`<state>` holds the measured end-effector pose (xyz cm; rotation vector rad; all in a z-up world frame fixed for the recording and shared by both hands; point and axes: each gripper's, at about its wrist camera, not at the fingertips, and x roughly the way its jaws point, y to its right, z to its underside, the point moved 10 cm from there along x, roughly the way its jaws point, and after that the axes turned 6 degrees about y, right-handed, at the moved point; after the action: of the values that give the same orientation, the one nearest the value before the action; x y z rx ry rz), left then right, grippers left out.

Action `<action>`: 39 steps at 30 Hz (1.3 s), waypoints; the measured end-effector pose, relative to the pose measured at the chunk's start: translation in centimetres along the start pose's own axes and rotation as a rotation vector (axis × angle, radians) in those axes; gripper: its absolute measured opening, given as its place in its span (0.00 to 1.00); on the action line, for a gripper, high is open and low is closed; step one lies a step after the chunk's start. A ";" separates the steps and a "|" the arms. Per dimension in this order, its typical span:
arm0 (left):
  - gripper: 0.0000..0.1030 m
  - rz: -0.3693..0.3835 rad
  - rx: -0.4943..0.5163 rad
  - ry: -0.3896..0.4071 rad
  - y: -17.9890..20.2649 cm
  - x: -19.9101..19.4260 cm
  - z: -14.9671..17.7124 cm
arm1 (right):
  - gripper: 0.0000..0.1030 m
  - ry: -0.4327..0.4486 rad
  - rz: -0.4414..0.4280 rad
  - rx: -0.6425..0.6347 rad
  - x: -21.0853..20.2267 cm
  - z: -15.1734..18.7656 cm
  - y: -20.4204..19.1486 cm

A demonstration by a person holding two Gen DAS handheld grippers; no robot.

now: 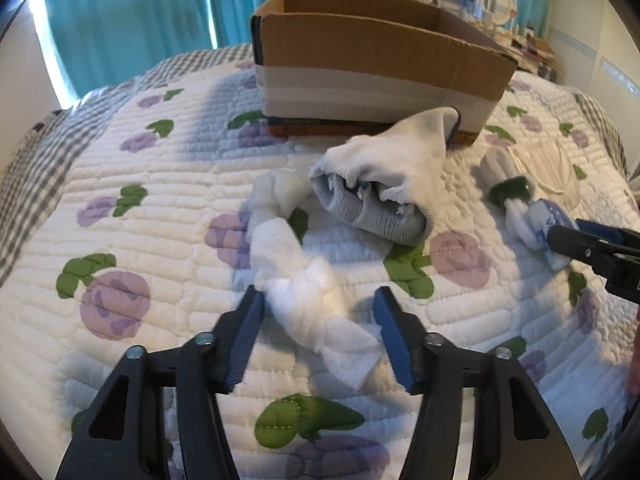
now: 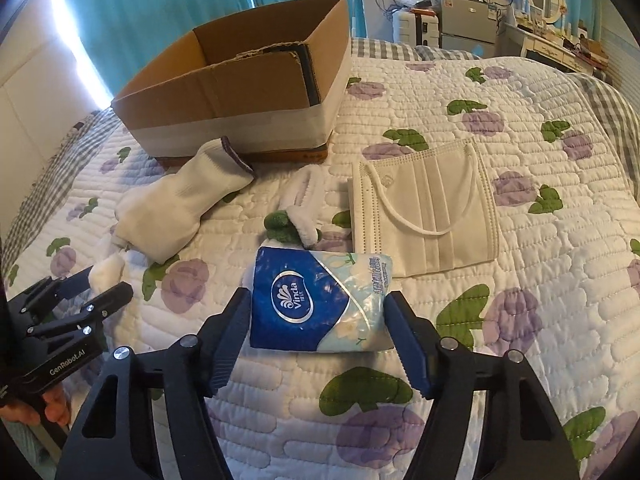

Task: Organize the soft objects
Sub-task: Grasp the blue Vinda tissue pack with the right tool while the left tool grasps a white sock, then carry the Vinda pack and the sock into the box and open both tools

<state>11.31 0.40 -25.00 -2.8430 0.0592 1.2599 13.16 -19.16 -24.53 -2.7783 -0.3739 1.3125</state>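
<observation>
Surface: quilted bedspread [image 1: 152, 200], white with purple roses and green leaves; teal curtains behind.

Left wrist view
Left gripper [image 1: 320, 316]: jaws spread wide, gripping nothing; a knotted white cloth [image 1: 308, 304] lies between the blue pads, its near left edge just beside the left pad.
Rolled white sock [image 1: 380, 192]: on the quilt just beyond the cloth, its cuff end touching the front wall of the cardboard box [image 1: 376, 68].
Box: open-topped, pale tape band along its lower front.
Right gripper [image 1: 592, 244]: enters from the right edge at the blue tissue pack [image 1: 540, 224].

Right wrist view
Right gripper [image 2: 318, 312]: jaws wide apart, straddling the tissue pack [image 2: 316, 304]; pads just beside its two short ends, contact cannot be told.
Writing: "Vinda" in a blue oval on the pack; further small print too small to read. "GenRobot.AI" on the left gripper [image 2: 80, 292] body.
Face mask [image 2: 424, 216]: cream, flat on the quilt, just beyond the pack.
Green-and-white fluffy item [image 2: 292, 220]: between sock [image 2: 180, 204] and mask.
Cardboard box [image 2: 224, 92]: farther back, left of centre.
</observation>
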 end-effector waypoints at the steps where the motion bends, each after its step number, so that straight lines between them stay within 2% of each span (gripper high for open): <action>1: 0.36 0.000 0.000 -0.002 0.0 0.0 0.0 | 0.65 0.004 0.002 -0.003 -0.1 0.0 0.0; 4: 0.31 0.020 -0.005 -0.014 0.1 -0.1 0.2 | 0.64 0.019 0.005 -0.010 -0.7 -0.1 -0.2; 8: 0.30 0.055 -0.022 -0.014 0.3 -1.1 0.0 | 0.63 0.038 0.012 -0.015 -1.5 -0.3 -0.3; 13: 0.29 0.060 -0.032 0.003 0.4 -2.6 -0.2 | 0.63 0.076 0.018 -0.033 -3.5 -0.7 -0.9; 21: 0.29 0.080 -0.023 0.077 1.2 -7.6 -1.7 | 0.63 0.163 0.010 -0.045 -8.7 -1.9 -2.2; 26: 0.29 0.086 0.008 0.158 2.3 -11.6 -4.1 | 0.63 0.227 0.013 -0.060 -12.2 -3.9 -2.9; 31: 0.29 0.109 0.008 0.242 2.8 -14.6 -7.6 | 0.63 0.320 0.020 -0.112 -16.1 -7.8 -3.7; 39: 0.29 0.102 0.048 0.325 2.7 -15.8 -14.8 | 0.63 0.429 0.025 -0.194 -19.2 -15.0 -5.3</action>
<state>11.53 -2.56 -3.33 -3.0044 0.2409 0.7830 11.84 -17.60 0.34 -3.1219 -0.4595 0.6793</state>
